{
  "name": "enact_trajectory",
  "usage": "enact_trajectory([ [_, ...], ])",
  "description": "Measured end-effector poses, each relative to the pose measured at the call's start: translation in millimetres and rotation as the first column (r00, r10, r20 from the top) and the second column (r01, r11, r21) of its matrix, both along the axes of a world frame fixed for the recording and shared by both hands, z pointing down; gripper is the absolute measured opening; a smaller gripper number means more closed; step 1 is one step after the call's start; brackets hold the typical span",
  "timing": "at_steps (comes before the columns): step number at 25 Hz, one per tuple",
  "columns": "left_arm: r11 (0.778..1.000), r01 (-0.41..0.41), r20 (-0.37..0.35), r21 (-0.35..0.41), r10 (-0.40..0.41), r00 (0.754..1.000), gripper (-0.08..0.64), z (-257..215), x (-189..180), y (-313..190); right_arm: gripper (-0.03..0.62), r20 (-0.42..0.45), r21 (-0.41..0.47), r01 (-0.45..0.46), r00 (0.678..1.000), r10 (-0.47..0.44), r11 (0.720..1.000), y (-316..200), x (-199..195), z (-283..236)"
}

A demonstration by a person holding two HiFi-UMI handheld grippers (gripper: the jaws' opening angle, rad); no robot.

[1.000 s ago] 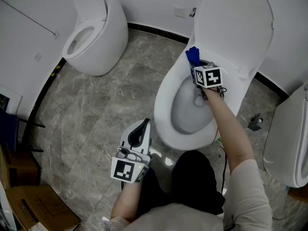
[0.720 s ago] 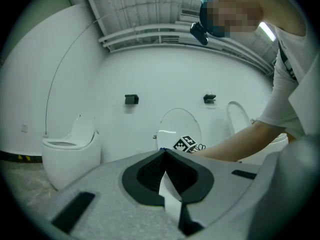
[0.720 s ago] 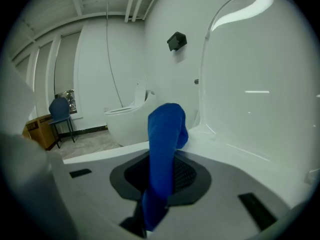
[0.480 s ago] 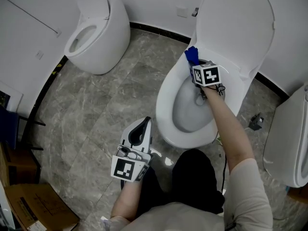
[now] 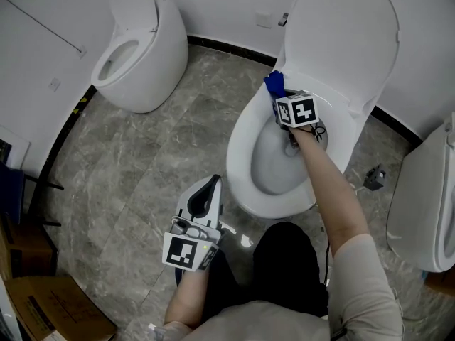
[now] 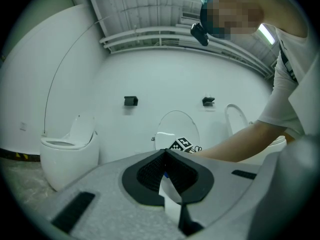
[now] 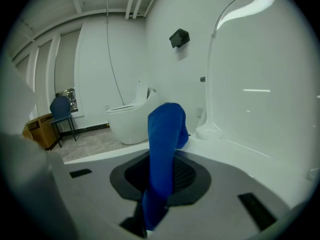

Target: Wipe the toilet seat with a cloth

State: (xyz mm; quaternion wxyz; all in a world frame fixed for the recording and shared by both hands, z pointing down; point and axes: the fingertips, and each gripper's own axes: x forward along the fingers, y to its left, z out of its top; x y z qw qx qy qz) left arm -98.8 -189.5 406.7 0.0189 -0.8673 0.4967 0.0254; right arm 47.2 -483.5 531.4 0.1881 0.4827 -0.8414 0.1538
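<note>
floor: open leftward | raised lid: blocks behind right gripper | neighbouring toilet: seemingly close

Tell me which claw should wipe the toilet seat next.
Right. The right claw is shut on the blue cloth at the back of the white toilet seat; the left claw is empty, over the grey floor.

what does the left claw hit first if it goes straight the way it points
Probably the toilet bowl: its raised lid sits dead ahead of the left claw. Depth is unclear.
</note>
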Motion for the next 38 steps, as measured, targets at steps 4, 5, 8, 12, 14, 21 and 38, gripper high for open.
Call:
enact_trajectory([
  [4, 0.999, -0.022, 0.000, 0.023, 0.022, 1.000, 0.008, -2.0, 5.8, 4.2, 0.054, -0.003, -0.009, 0.018, 1.000, -0.018, 1.000, 0.9, -0.1, 0.0],
  [5, 0.999, -0.025, 0.000, 0.023, 0.025, 1.000, 0.008, -2.2, 5.7, 4.9, 0.054, 0.000, -0.009, 0.019, 1.000, -0.019, 1.000, 1.9, -1.1, -0.3],
  [8, 0.999, -0.025, -0.004, 0.021, 0.026, 1.000, 0.008, -1.6, 3.4, 6.8, 0.054, 0.013, -0.007, 0.020, 1.000, -0.020, 1.000, 5.4, -8.1, -0.4],
  [12, 0.999, -0.027, -0.006, 0.022, 0.027, 1.000, 0.008, 0.0, 1.5, 9.3, 0.054, 0.020, -0.014, 0.028, 0.999, -0.028, 1.000, 11.3, -17.9, 0.0],
  [14, 0.999, -0.026, -0.008, 0.023, 0.026, 1.000, 0.008, 1.0, 0.4, 9.6, 0.054, 0.025, -0.020, 0.035, 0.999, -0.035, 0.999, 14.8, -22.8, -0.4],
  [21, 0.999, -0.046, -0.004, 0.024, 0.046, 0.999, 0.008, 1.0, 5.3, 13.3, 0.054, 0.093, -0.044, 0.000, 0.996, 0.004, 0.999, 26.8, -31.8, 1.6],
  [38, 0.998, -0.050, 0.004, 0.025, 0.050, 0.999, 0.008, -2.4, -0.2, 34.1, 0.054, 0.008, -0.014, 0.120, 0.993, -0.120, 0.993, 52.3, -53.2, 3.0],
])
